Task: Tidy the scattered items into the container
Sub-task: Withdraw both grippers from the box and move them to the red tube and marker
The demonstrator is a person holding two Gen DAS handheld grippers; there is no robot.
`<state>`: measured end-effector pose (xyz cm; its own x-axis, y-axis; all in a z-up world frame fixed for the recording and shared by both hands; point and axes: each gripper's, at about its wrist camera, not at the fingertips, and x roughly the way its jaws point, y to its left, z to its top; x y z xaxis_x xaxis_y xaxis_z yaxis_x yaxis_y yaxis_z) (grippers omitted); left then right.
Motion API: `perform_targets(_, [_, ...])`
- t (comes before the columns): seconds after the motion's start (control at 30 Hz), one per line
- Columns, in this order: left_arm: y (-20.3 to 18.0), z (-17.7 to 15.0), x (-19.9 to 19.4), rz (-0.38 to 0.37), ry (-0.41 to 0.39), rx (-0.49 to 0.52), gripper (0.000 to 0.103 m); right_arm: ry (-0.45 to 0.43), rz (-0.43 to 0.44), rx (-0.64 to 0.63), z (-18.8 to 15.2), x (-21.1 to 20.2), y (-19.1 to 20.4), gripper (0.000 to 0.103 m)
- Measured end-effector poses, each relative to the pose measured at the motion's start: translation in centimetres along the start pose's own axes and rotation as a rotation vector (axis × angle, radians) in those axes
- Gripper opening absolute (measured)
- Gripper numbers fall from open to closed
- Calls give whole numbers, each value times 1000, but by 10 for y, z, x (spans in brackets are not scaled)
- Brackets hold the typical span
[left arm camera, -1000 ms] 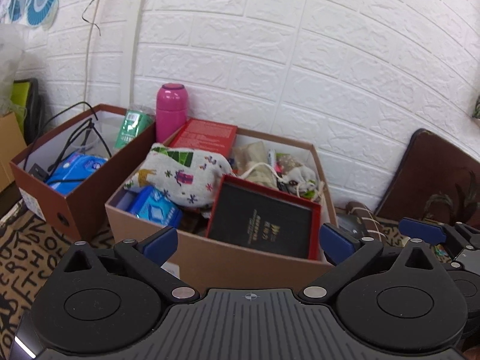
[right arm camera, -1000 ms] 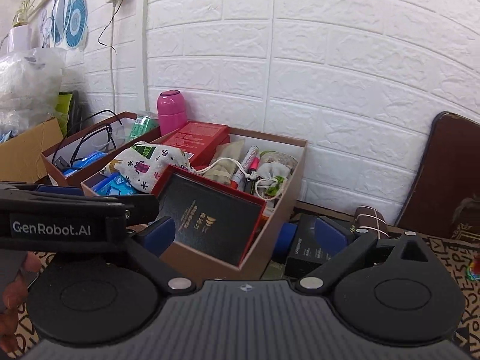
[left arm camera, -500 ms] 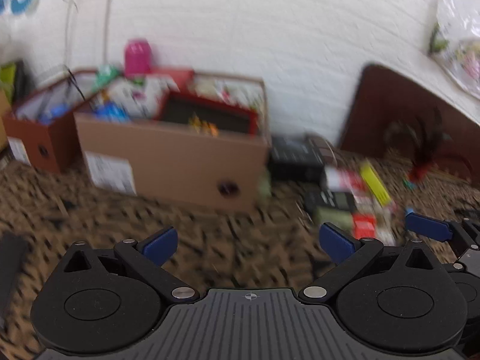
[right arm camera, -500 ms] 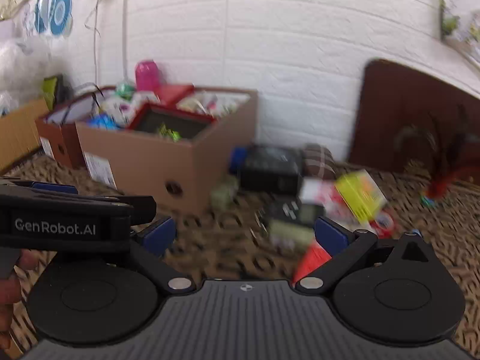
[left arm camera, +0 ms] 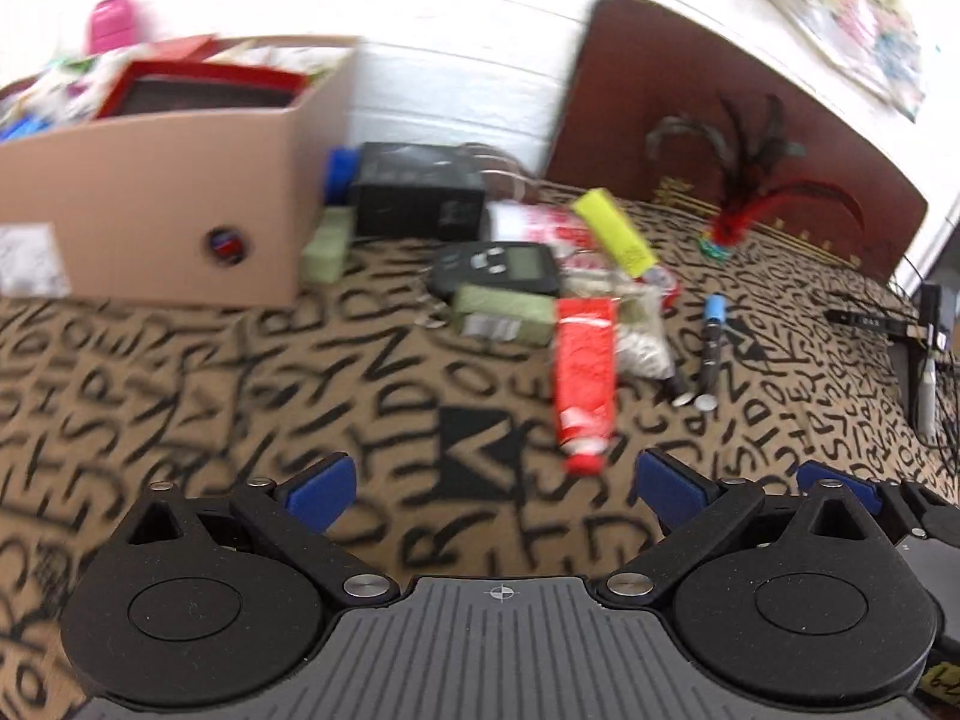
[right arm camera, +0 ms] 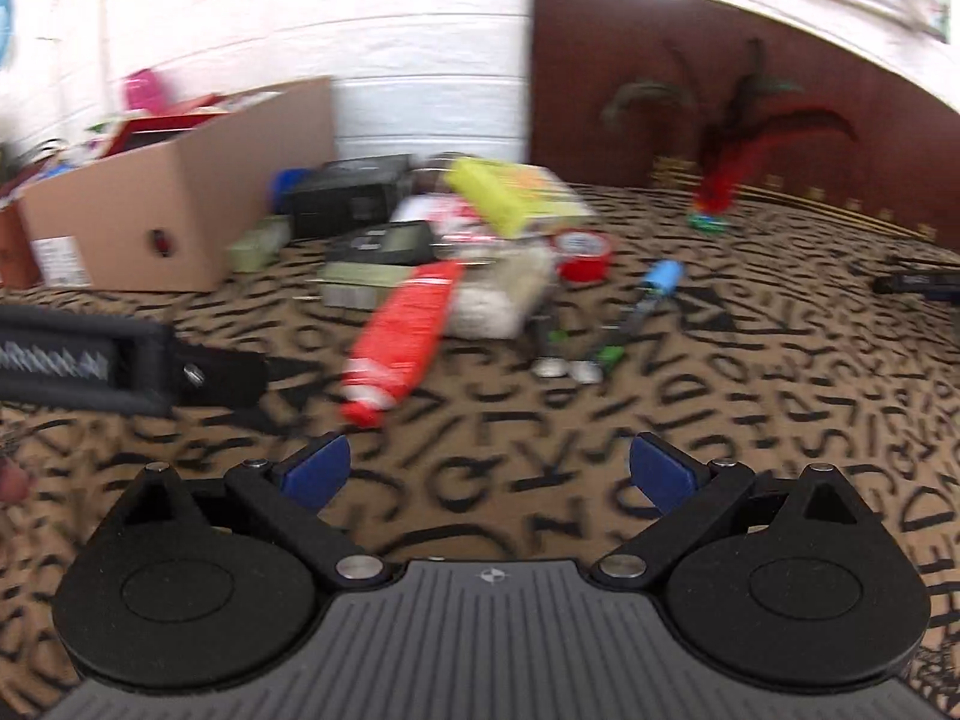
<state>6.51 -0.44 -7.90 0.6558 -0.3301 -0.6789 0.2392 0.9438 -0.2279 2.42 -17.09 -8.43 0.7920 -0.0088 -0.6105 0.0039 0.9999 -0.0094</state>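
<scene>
Change since earlier: both cameras have swung off the open top of the cardboard box (left arm camera: 174,192) and down onto the patterned cloth (left arm camera: 240,372), so the loose pile now fills the middle of both views.
Left gripper (left arm camera: 495,489): spread wide and empty, above bare cloth.
Right gripper (right arm camera: 489,474): spread wide and empty as well; the left tool's body crosses its view at 9 o'clock.
Container: the box sits at 10 o'clock in both views, already crowded, a red-framed case (left arm camera: 204,90) showing over its rim.
Scattered items: red tube (left arm camera: 585,372) lies nearest, at 1 o'clock from the left claw and 11 o'clock from the right, cap end toward the cameras; beyond it are a green packet (left arm camera: 504,315), black device (left arm camera: 498,270), yellow box (left arm camera: 615,234), red tape roll (right arm camera: 582,252) and blue-capped pen (right arm camera: 651,294), touching or overlapping one another.
Step in hand: by my reading, the approach for the next pick, nothing yet chosen.
Next move: probably lower a claw astride the red tube's narrow width, close, lift and carry toward 10 o'clock; motion blur hides finer detail.
</scene>
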Motion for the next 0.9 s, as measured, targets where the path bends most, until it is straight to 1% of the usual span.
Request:
perform_targets(0.07, [-8,6,14,-9,23,23,95,8,-30,32,-1,7,-12,100])
perform_targets(0.1, [-11,8,22,-15,40,27,94,13,-40,54,-1,10,-18,99])
perform_targets(0.17, [-16,10,37,-26,72,22,87,16,-48,93,0,16,-30,97])
perform_targets(0.23, [-19,9,47,-40,96,15,86,16,-55,114,1,21,-40,95])
perform_targets(0.33, [-24,10,53,-38,92,11,84,2,-85,146,4,27,-51,84])
perform_targets(0.37, [-26,11,54,-35,85,17,83,-3,-87,167,6,29,-56,78])
perform_targets(0.4, [-27,13,54,-37,75,24,82,-6,-84,190,8,31,-60,73])
perform_targets(0.47, [-28,16,56,-30,70,27,74,-7,-67,222,13,37,-66,72])
perform_targets(0.53, [-27,19,61,-33,72,20,74,-3,-55,217,19,44,-68,68])
perform_targets(0.6, [-26,21,69,-15,85,13,68,5,-46,200,24,52,-68,61])
perform_targets(0.7, [-26,26,75,-11,77,16,67,14,-42,193,29,65,-67,57])
perform_targets(0.8, [-30,28,82,-4,77,55,67,40,-41,200,32,78,-68,55])
perform_targets(0.9, [-38,24,87,24,54,137,65,33,-75,122,31,85,-58,54])
